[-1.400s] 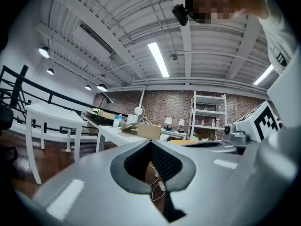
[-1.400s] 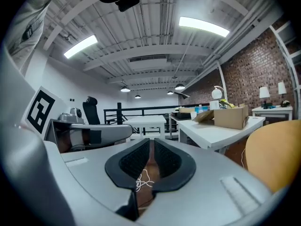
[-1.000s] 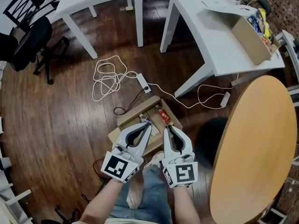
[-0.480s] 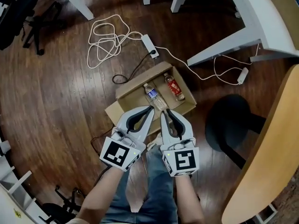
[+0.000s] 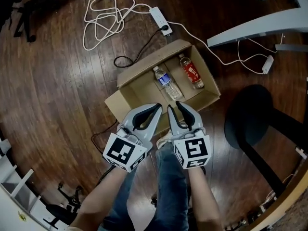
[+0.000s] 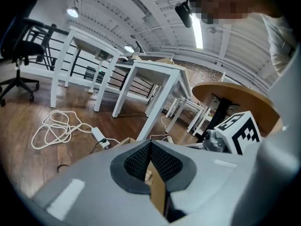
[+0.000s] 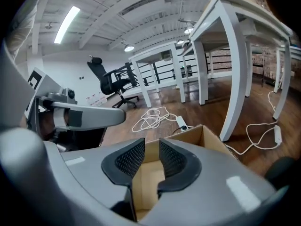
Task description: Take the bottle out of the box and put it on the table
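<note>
Though the right gripper (image 5: 174, 106), empty, has just opened slightly over the box (image 5: 144, 90), the clear bottle (image 5: 167, 83) lies just beyond.

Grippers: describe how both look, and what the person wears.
The left gripper and right gripper are light grey curved shells with black textured pads. Each carries a white cube with black square markers. The person wears blue jeans.

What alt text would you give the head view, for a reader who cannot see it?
From above: an open cardboard box on a wooden floor holds a clear bottle and a red-labelled bottle. At its near edge, the left gripper is shut; the right gripper is slightly open, its jaws having just been opening with nothing between them.
</note>
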The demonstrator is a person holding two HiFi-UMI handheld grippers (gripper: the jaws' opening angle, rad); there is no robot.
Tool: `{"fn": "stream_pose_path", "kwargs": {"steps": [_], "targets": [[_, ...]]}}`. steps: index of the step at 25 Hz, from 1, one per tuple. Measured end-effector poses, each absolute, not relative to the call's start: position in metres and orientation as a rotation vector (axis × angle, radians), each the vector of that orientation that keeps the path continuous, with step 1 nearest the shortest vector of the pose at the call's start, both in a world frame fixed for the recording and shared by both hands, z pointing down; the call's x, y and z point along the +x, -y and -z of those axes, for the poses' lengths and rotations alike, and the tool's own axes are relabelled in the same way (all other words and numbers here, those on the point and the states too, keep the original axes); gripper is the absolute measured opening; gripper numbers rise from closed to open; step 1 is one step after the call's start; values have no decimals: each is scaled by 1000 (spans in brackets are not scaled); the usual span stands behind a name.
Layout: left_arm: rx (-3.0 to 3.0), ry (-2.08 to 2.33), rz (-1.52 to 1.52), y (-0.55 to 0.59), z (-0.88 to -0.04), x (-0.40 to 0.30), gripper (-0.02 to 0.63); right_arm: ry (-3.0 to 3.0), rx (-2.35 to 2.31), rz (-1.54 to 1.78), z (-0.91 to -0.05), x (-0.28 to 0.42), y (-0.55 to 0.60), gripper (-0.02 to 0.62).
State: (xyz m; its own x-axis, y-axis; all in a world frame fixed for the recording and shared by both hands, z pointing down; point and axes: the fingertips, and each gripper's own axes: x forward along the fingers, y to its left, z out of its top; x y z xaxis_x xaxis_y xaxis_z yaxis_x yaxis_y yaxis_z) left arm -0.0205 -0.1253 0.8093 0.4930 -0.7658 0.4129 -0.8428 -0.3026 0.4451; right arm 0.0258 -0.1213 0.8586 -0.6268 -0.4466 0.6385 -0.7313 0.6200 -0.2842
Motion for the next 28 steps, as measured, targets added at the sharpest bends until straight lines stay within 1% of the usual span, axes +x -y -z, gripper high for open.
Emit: {"fn": "stream_pose_path", "kwargs": {"steps": [3, 7, 11, 13, 17, 20, 22, 24, 28], "targets": [[2087, 1293, -179, 114, -844, -22, -9, 2276, 895, -713, -900, 27, 115, 109], [2078, 1253, -207, 104, -884, -22, -9, 2228, 842, -682, -950, 24, 115, 110], [2076, 1237, -225, 98, -916, -26, -9, 2201, 766, -573, -995, 9, 119, 118], [2060, 1238, -224, 98, -931, -30, -9, 2174, 726, -553, -1022, 3, 121, 138], [2041, 1194, -243, 95, -958, -31, -9, 2113, 672, -552, -1070, -2, 125, 157], [2069, 1170, -263, 97, -970, -31, -9, 2050, 625, -552, -1106, 0, 129, 199], [2072, 1184, -260, 101, -978, -36, -9, 2000, 580, -538, -1130, 2, 133, 244], [2061, 1198, -249, 104, -984, -42, -9, 1953, 549, -531, -1152, 4, 140, 265], [2092, 1157, -258, 105, -987, -40, -9, 1850, 476, -530, -1186, 8, 153, 282]]}}
